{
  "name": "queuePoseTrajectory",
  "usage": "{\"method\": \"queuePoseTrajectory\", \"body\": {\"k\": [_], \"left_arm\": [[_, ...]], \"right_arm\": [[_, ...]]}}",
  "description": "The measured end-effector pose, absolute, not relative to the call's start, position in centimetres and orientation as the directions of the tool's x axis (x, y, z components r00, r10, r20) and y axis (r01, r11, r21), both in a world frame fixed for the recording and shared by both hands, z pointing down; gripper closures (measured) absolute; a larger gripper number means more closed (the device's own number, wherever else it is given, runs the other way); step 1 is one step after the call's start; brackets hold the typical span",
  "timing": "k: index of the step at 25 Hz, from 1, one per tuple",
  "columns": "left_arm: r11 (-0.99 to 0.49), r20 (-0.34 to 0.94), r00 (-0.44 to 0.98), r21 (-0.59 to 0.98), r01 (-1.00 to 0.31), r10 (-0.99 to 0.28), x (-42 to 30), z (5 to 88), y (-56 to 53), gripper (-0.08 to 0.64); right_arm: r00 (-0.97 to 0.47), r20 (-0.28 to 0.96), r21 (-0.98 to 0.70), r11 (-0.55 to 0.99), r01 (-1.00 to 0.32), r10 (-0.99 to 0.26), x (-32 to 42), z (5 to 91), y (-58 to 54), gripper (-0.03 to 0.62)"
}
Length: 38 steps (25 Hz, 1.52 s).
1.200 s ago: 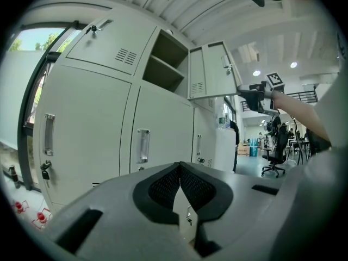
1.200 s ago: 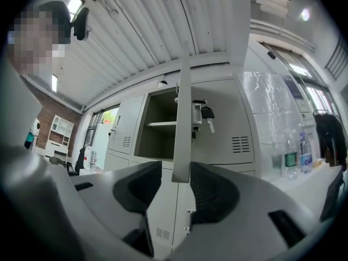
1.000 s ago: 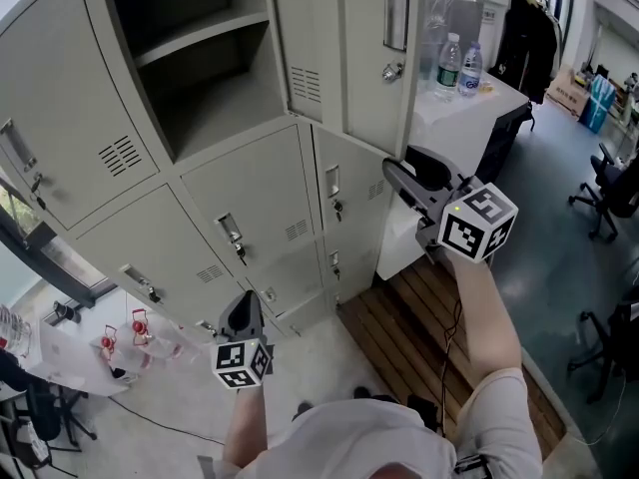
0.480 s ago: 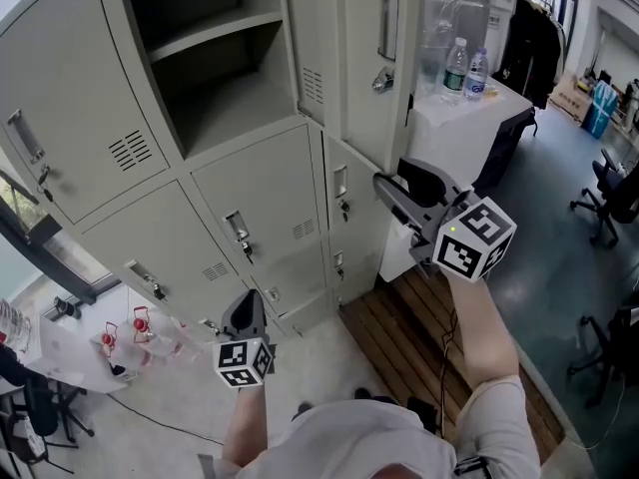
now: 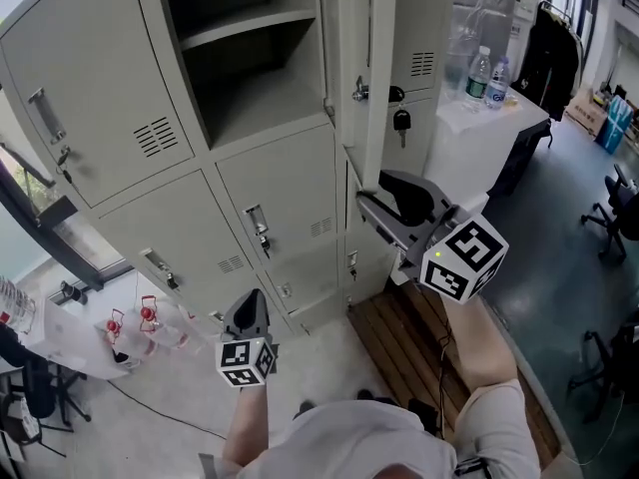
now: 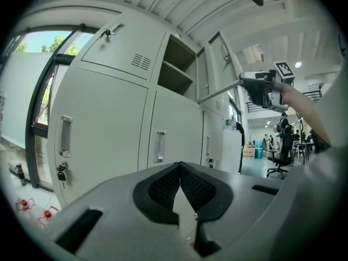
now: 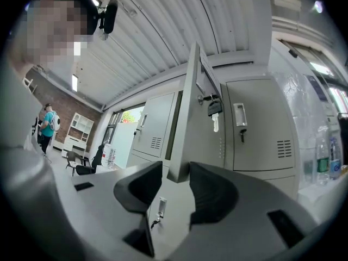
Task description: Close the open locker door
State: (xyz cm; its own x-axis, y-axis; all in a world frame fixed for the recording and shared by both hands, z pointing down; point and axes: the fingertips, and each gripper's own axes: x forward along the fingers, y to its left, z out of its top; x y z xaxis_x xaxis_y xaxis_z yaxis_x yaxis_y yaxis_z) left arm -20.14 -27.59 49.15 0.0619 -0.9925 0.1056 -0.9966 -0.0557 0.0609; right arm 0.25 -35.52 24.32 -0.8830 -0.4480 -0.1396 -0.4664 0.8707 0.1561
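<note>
The ajar pale grey sheet-metal locker door [image 7: 188,113] has its lower corner between the parted jaws of the right gripper [image 7: 175,182], so push evenly toward the dark open compartment [image 5: 255,83], likely without clamping; the left gripper [image 6: 179,172] has its jaws together, empty.

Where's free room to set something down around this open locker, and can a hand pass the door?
Inside the open locker both levels look bare, above and below the shelf. Beside the open locker door it is tight: the right gripper straddles its lower corner. The white table holds water bottles.
</note>
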Motion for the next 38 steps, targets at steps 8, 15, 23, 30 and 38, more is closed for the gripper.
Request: {"method": "queuePoseTrajectory", "body": {"k": [8, 15, 23, 30, 38], "left_arm": [[0.016, 0.1, -0.01, 0.058, -0.998, -0.995, -23.2, 48.9, -25.6, 0.552], [0.084, 0.099, -0.079, 0.058, -0.995, -0.992, -26.1, 48.9, -23.7, 0.552], [0.15, 0.098, -0.144, 0.053, -0.987, -0.985, -29.2, 48.9, -21.9, 0.552], [0.191, 0.11, -0.183, 0.061, -0.98, -0.977, -31.6, 49.5, -21.1, 0.552], [0.2, 0.109, -0.193, 0.064, -0.978, -0.975, -33.8, 49.7, -21.6, 0.553]], "right_arm": [[-0.919, -0.154, 0.149, 0.911, -0.384, -0.363, -4.3, 23.7, -34.0, 0.445], [-0.94, -0.157, 0.135, 0.937, -0.323, -0.302, -8.4, 23.7, -33.9, 0.445], [-0.948, -0.159, 0.096, 0.952, -0.292, -0.275, -12.9, 23.8, -35.6, 0.454], [-0.949, -0.147, 0.092, 0.952, -0.293, -0.278, -16.4, 23.8, -37.1, 0.455], [-0.937, -0.137, 0.071, 0.94, -0.333, -0.322, -19.9, 24.1, -39.9, 0.458]]}}
